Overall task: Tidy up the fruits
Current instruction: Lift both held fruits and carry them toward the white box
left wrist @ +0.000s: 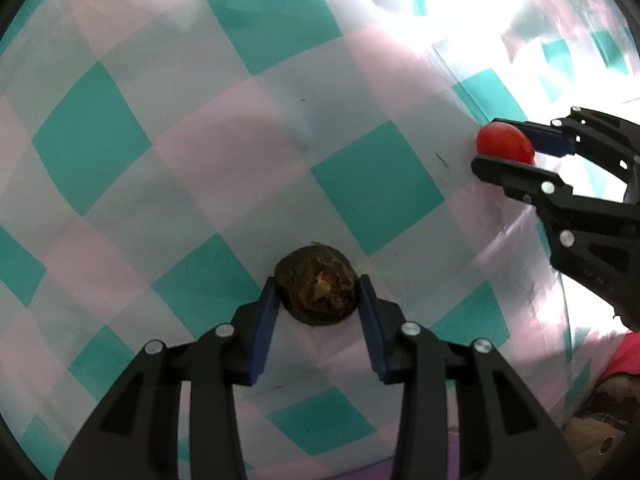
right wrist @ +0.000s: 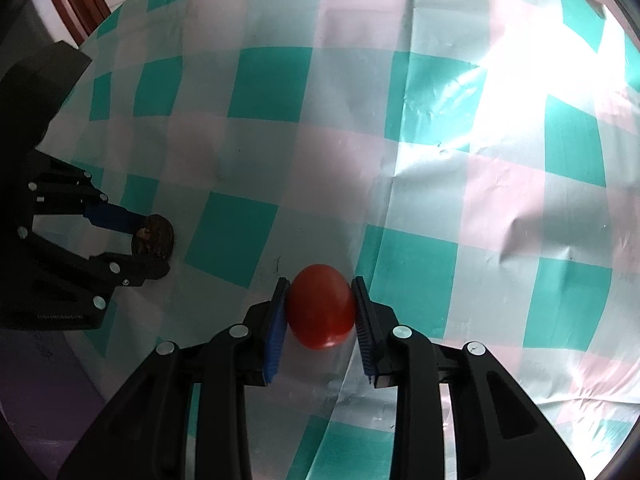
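Between left claw point(left wrist: 318, 300) pads: brown fruit point(left wrist: 317, 294) | right claw point(right wrist: 320, 308): tomato point(right wrist: 321, 306)

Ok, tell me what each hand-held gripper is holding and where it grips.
Left hand-held gripper clamps the brown fruit across its sides; right hand-held gripper clamps the red tomato across its middle.

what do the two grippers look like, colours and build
Both look alike. The left gripper and the right gripper are matte black plastic, each with two fingers built from linked bars with open cut-outs, joined by round silver pivot bolts. Each finger carries a blue pad with a ribbed face. No cables, sleeves or readable markings show.
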Demonstrator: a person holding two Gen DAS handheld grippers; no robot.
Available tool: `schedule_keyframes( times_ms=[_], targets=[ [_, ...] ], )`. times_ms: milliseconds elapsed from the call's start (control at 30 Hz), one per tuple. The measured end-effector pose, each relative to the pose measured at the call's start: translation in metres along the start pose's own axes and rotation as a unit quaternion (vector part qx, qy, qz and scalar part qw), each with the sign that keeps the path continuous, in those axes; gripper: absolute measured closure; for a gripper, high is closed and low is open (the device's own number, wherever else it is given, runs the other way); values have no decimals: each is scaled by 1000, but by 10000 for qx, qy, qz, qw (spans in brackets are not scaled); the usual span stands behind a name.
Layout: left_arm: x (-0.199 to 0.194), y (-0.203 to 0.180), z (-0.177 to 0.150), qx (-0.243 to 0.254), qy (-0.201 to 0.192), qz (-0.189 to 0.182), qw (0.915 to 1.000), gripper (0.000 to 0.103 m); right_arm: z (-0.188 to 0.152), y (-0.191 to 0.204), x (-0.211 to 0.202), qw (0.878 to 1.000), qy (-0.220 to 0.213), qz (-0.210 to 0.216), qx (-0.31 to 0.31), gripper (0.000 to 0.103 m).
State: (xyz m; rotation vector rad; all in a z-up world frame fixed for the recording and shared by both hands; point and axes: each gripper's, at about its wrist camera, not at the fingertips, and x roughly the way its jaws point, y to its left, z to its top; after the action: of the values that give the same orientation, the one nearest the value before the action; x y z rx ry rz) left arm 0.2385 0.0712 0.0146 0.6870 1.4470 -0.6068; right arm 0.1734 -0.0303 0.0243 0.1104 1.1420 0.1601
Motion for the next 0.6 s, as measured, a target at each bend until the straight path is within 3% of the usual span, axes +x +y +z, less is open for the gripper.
schedule_keyframes(
  times_ms=[333, 500, 600],
  targets=[
    [-5, -23, 8, -53, 219, 343, 9992, 63, -27, -21, -21, 9995, 82, 164, 251, 73],
    [-23, -48, 14, -386, 231, 547, 9975, 63, -44, -49, -40, 9982, -4, 313, 509, 73],
    [-34, -71, 17, -787, 174, 467, 9957, 63, -55, -67, -54, 9977, -82, 367, 565, 73]
  ],
)
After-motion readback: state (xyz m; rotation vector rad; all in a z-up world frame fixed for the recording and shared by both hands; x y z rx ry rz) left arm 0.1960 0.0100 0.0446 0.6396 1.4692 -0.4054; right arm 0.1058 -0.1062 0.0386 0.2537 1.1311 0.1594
